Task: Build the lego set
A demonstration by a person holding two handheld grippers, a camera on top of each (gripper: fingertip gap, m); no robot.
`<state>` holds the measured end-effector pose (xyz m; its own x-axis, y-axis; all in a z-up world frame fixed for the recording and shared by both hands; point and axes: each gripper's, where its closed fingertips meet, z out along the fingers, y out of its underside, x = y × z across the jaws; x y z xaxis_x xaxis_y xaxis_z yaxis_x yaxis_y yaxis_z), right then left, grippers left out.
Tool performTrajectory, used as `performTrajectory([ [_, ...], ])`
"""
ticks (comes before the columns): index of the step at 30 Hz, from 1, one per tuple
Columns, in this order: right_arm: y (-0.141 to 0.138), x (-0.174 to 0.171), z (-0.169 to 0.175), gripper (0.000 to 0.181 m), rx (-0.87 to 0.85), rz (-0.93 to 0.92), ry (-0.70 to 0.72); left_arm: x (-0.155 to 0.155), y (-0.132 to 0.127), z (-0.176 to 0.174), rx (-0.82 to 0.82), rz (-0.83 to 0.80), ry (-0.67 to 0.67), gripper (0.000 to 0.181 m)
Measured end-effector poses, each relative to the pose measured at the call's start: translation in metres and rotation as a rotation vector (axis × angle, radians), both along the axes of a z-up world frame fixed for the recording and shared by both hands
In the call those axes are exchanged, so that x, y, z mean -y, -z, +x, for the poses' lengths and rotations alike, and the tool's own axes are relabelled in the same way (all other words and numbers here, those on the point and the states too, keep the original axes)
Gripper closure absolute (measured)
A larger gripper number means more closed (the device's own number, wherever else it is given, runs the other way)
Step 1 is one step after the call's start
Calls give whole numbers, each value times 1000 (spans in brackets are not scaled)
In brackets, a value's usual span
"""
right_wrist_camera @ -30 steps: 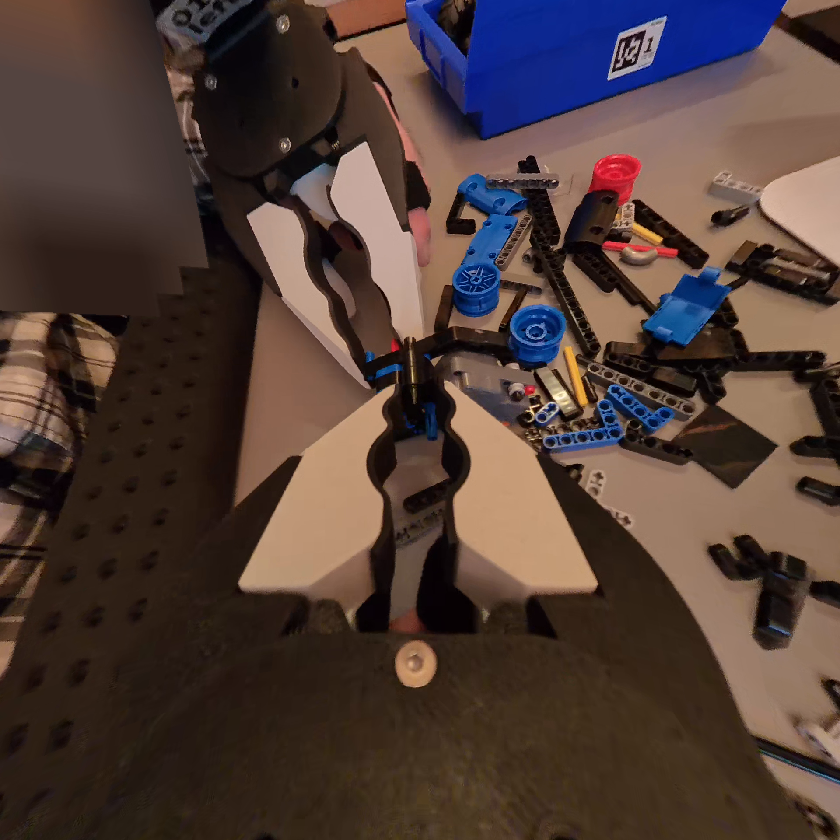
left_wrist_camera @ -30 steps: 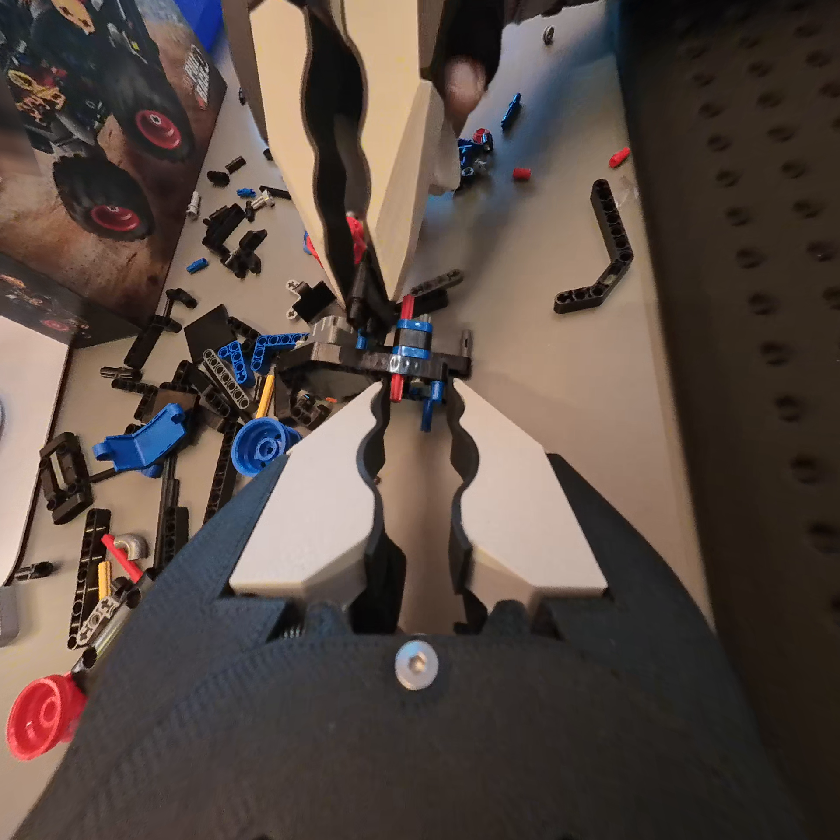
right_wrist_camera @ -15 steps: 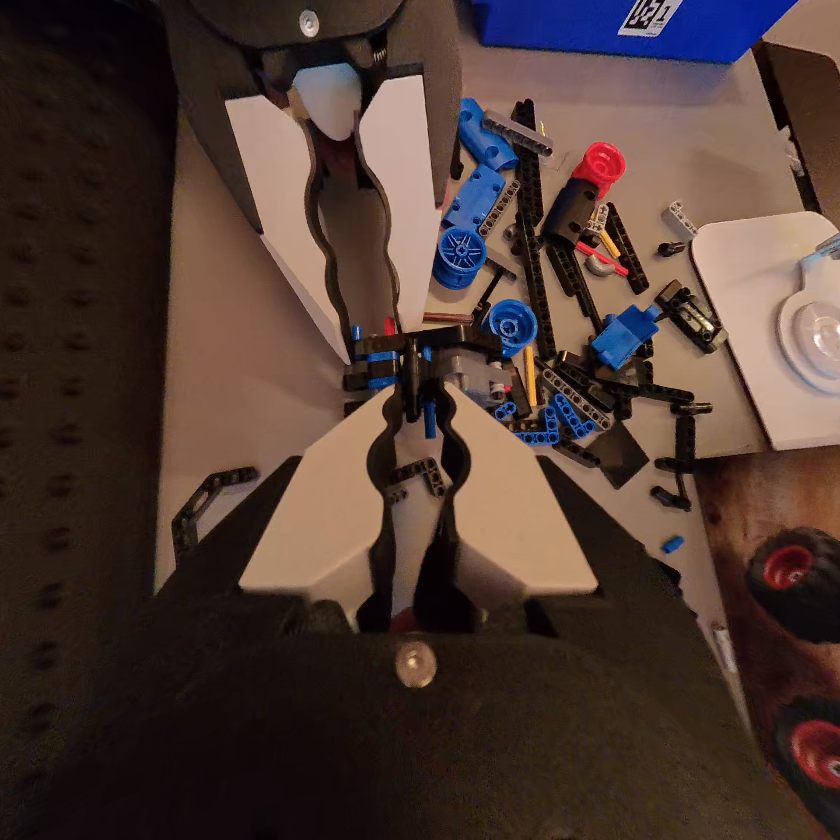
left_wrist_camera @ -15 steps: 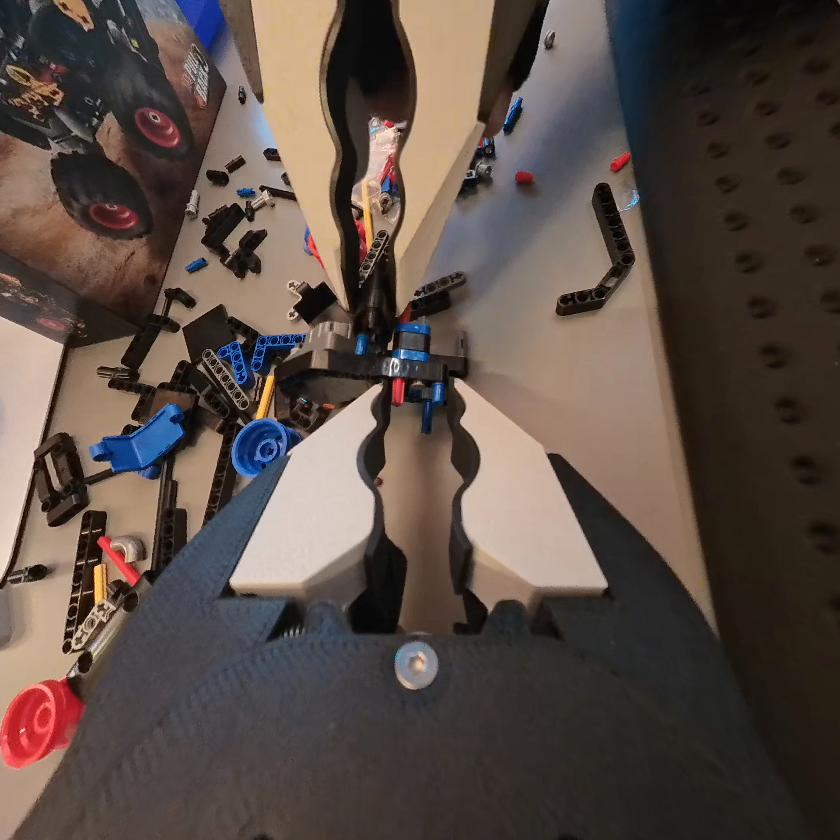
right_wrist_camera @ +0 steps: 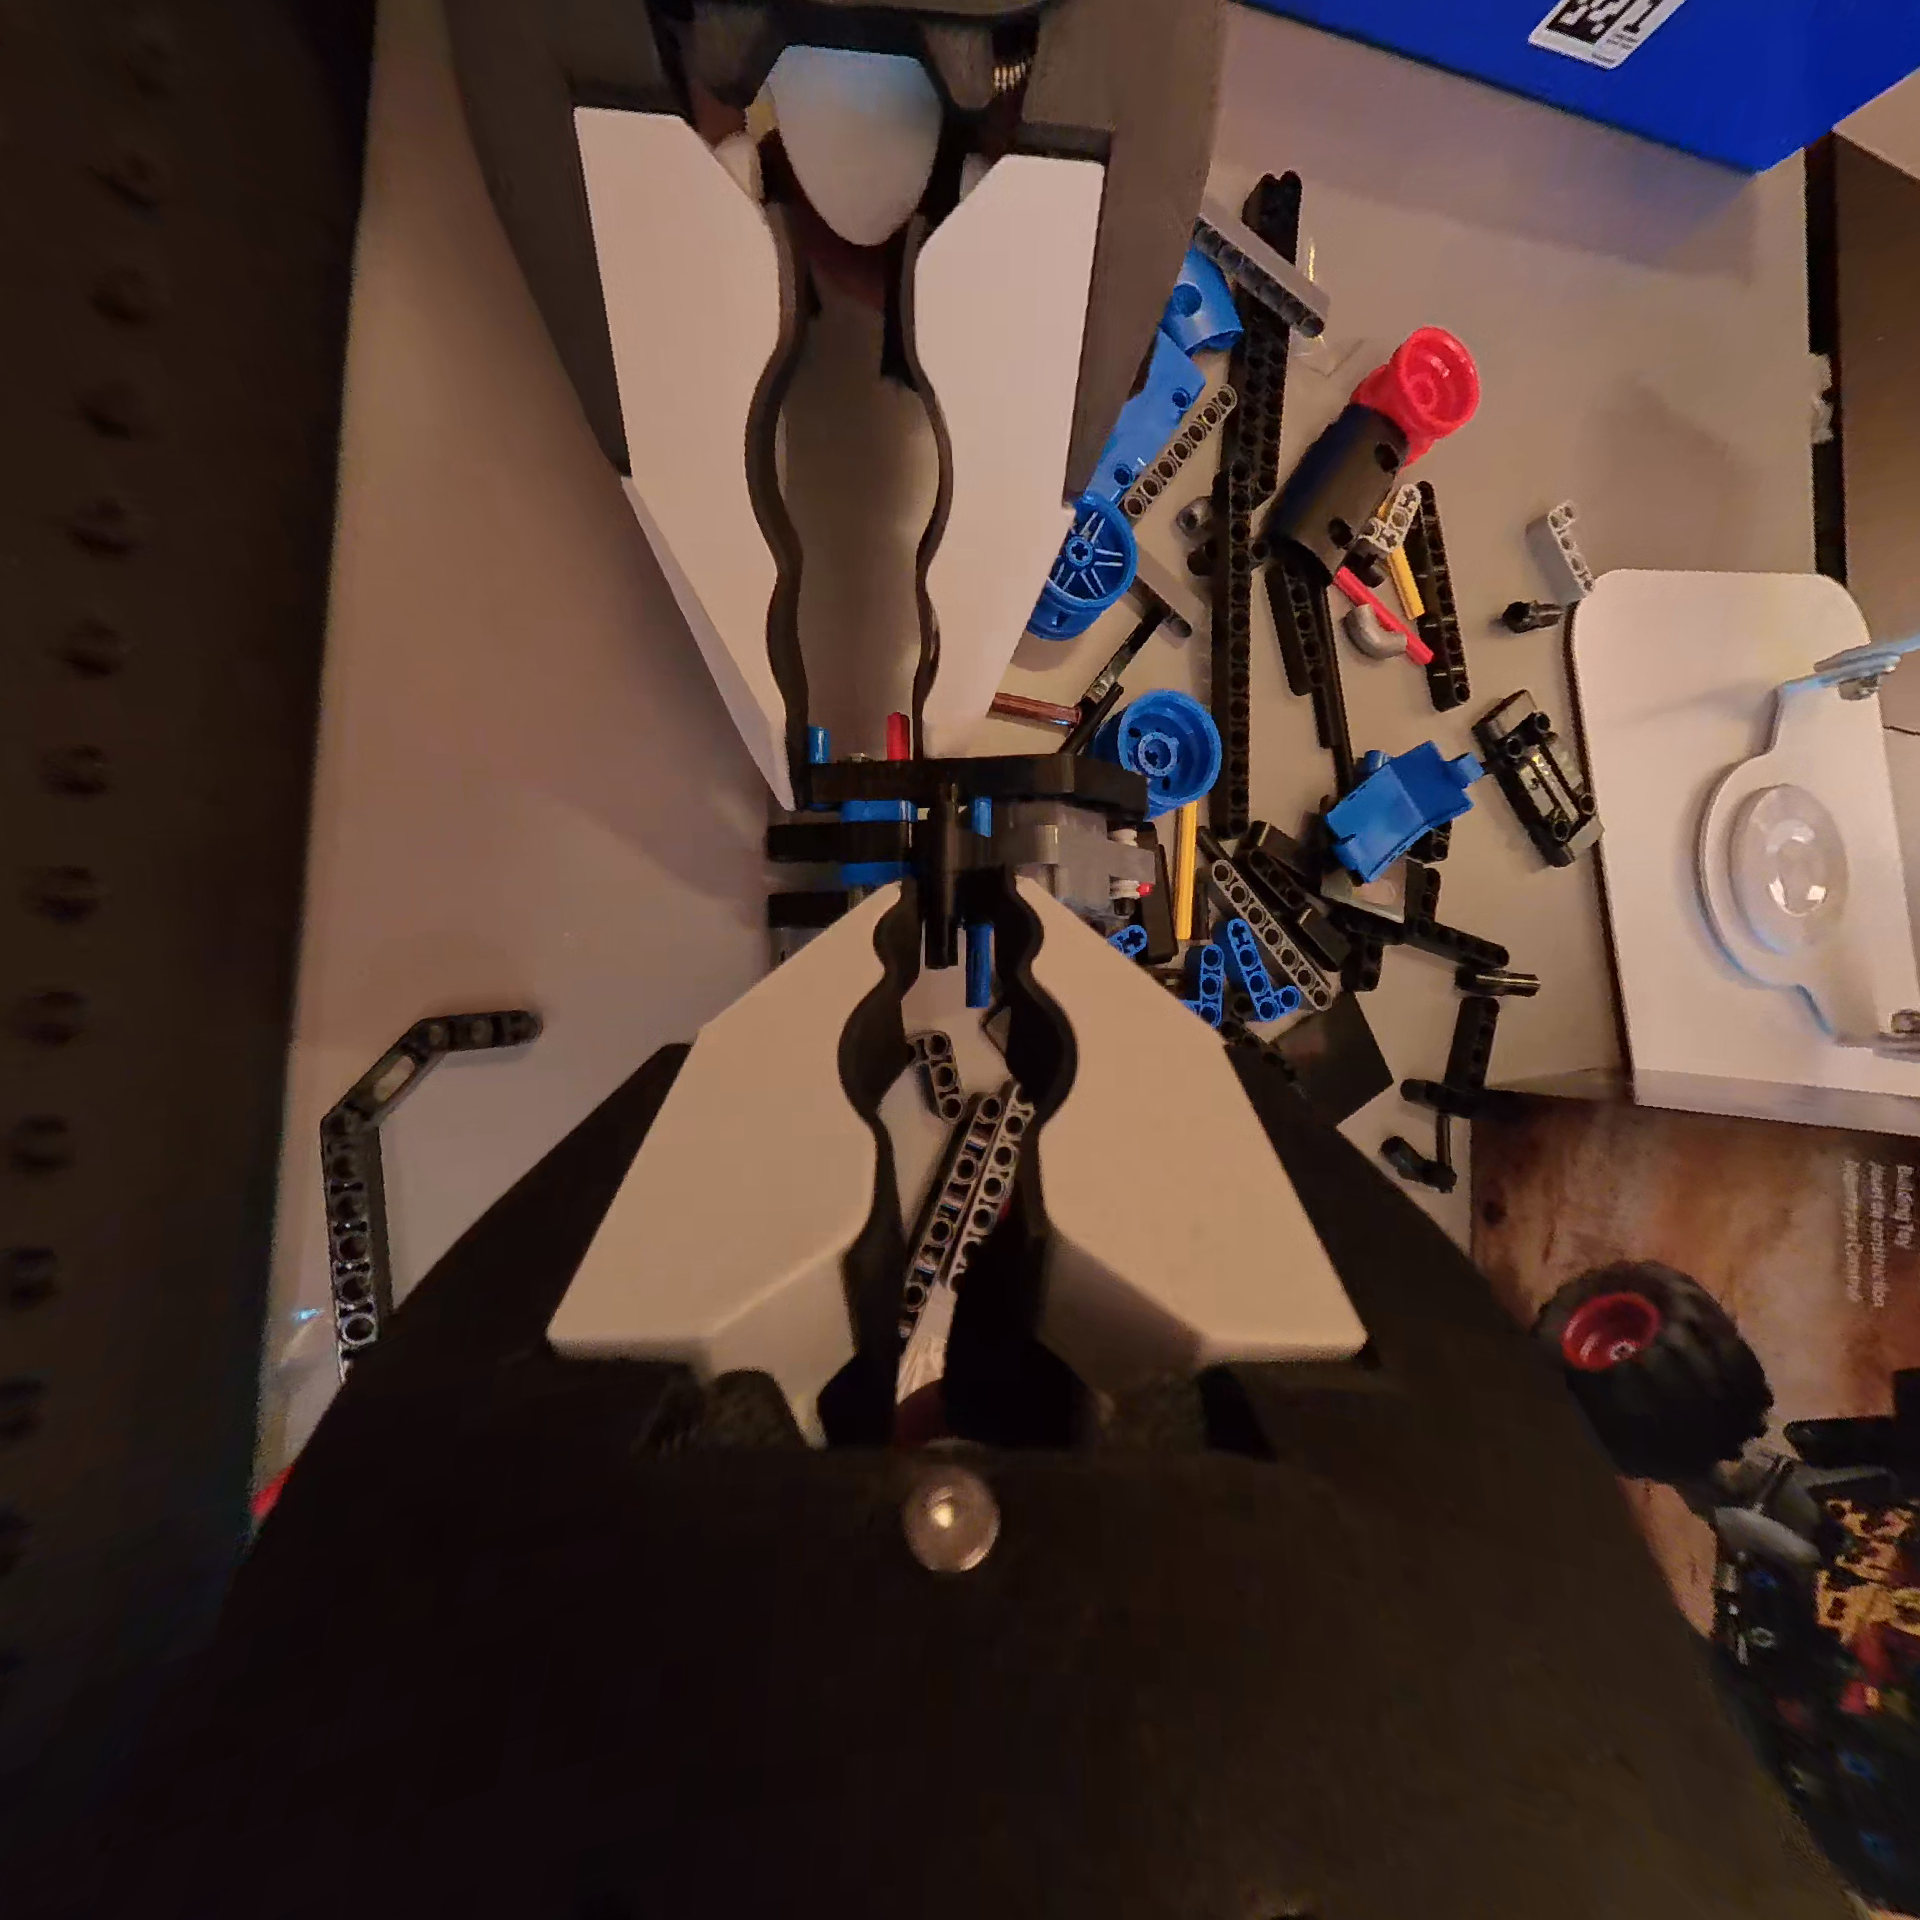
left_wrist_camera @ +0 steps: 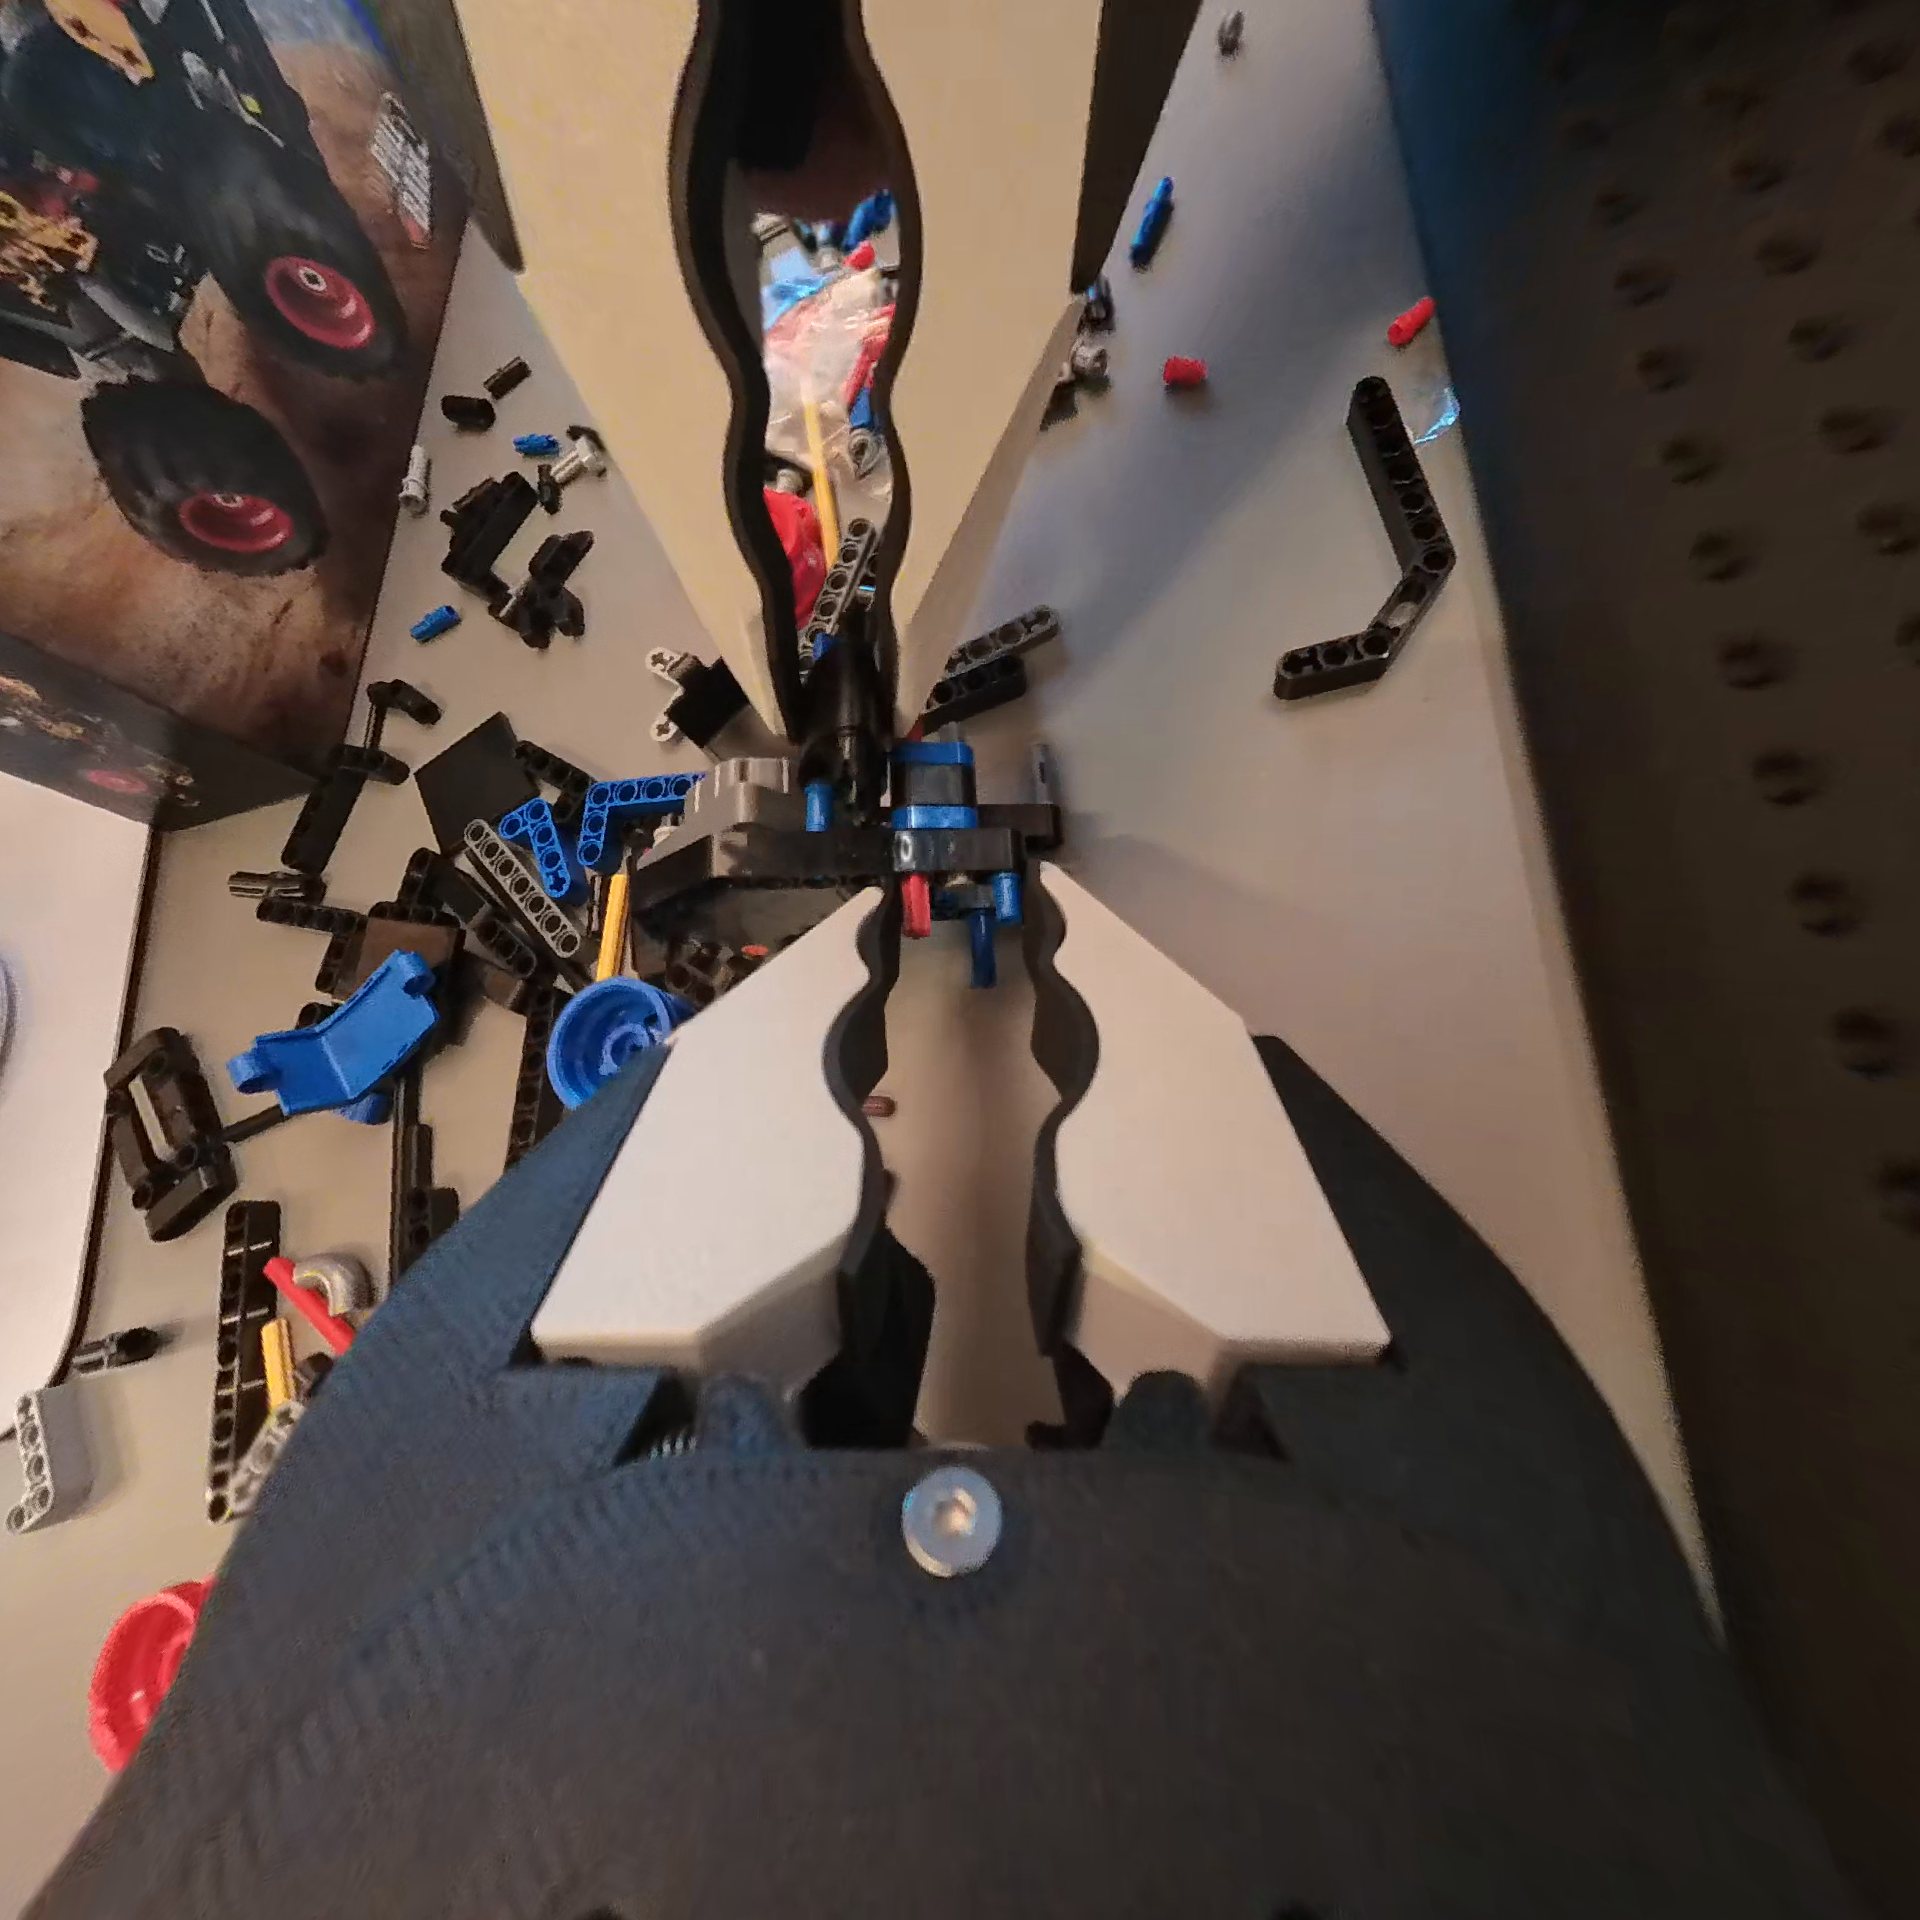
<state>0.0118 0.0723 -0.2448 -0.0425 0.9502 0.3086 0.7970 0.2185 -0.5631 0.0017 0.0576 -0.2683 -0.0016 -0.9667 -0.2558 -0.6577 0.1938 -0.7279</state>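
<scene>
A small Lego assembly (left_wrist_camera: 935,847), a black beam with blue and red pins and a grey block, is held just above the grey table. My left gripper (left_wrist_camera: 956,904) is shut on its pin end. It also shows in the right wrist view (right_wrist_camera: 966,779), where the left gripper (right_wrist_camera: 862,743) reaches in from the top. My right gripper (right_wrist_camera: 956,914) is shut on a thin black pin piece (right_wrist_camera: 943,873) that touches the assembly from the opposite side. In the left wrist view the right gripper (left_wrist_camera: 847,727) comes down from the top, tip to tip with the left.
A pile of loose black, blue and yellow parts (left_wrist_camera: 488,914) lies left of the assembly, with a blue wheel hub (left_wrist_camera: 608,1039) and a red wheel (left_wrist_camera: 135,1652). The set's box (left_wrist_camera: 208,364) lies far left. A bent black beam (left_wrist_camera: 1403,540) lies right, by a dark perforated mat (left_wrist_camera: 1714,727). A blue bin (right_wrist_camera: 1662,62) and a white stand (right_wrist_camera: 1714,831) show in the right wrist view. Less than 4 cm separates the two grippers' tips. The blue wheel hub (left_wrist_camera: 608,1039) is about 8 centimeters from my left fingertips. Look for it in the right wrist view (right_wrist_camera: 1174,766) too.
My right gripper has swung round to face the left one head-on, keeping the black piece against the assembly. The left gripper has held the assembly almost still.
</scene>
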Motion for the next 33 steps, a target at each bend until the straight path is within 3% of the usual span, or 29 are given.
performTrajectory([
  [10, -1, 0, -4, 170, 34, -31, -107, 1, 1, -1, -68, 16, 74, 162],
  [18, -2, 0, -4, 169, -15, -75, -75, 0, 2, 0, -54, 15, 51, 162],
  [24, -8, 4, 6, 148, -109, -112, -14, -2, 2, 2, -55, 15, 29, 162],
  [27, -5, 1, 12, 169, -147, -119, 26, -2, -1, -1, -48, 10, 14, 151],
  [33, -6, 2, 13, 169, -188, -139, 32, -8, -11, -4, 8, 8, -25, 137],
])
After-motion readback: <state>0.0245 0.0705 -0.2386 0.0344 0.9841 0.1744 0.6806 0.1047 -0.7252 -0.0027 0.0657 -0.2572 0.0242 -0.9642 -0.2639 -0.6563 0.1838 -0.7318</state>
